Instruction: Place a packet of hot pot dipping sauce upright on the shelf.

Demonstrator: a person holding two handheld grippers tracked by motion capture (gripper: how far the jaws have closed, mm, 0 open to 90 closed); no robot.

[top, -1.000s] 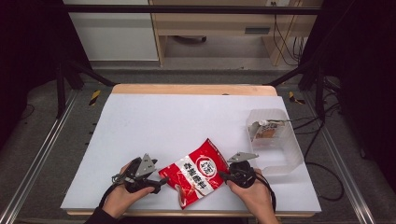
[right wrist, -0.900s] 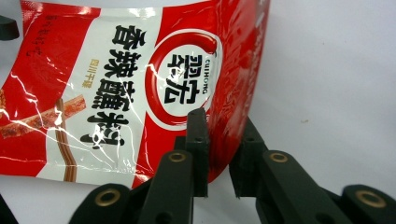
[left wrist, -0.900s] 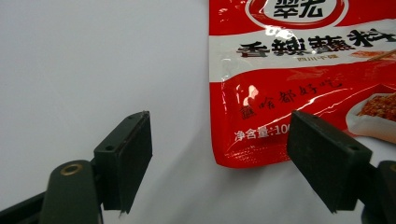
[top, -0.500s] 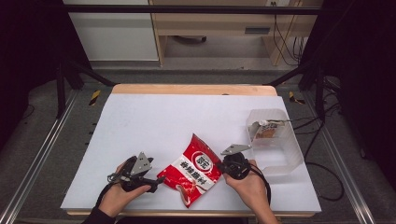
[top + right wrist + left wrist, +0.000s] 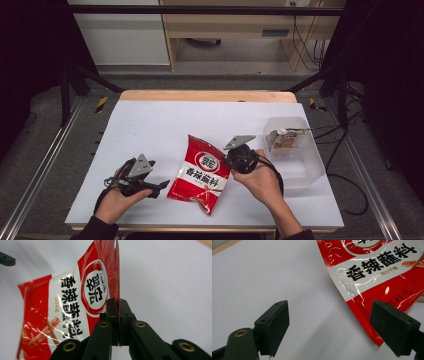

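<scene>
The right gripper (image 5: 231, 159) had its jaws clamped flat on the right edge of the red seasoning packet (image 5: 201, 174), and in the right gripper view (image 5: 119, 307) the thin foil edge ran straight up out of the pinch between the two black jaws, with the packet's printed face spreading away to the left of them. That packet sat between the two tools in the high view, its gripped side raised off the white table (image 5: 165, 125) and its lower corner drooping toward the person's edge. The left gripper (image 5: 152, 184) was near the packet's left edge but apart from it; its jaws had just been opening further and stood wide, with nothing between them. In the left gripper view (image 5: 329, 330) bare white table lay between its two pads, and the packet (image 5: 372, 277) lay beyond and to the right, its red lower edge passing behind the right-hand pad. Beyond the right gripper, on its far right side, a clear plastic container (image 5: 305, 160) rested on the table, well apart from the packet, with a smaller brown-and-white packet (image 5: 285, 140) inside it.
</scene>
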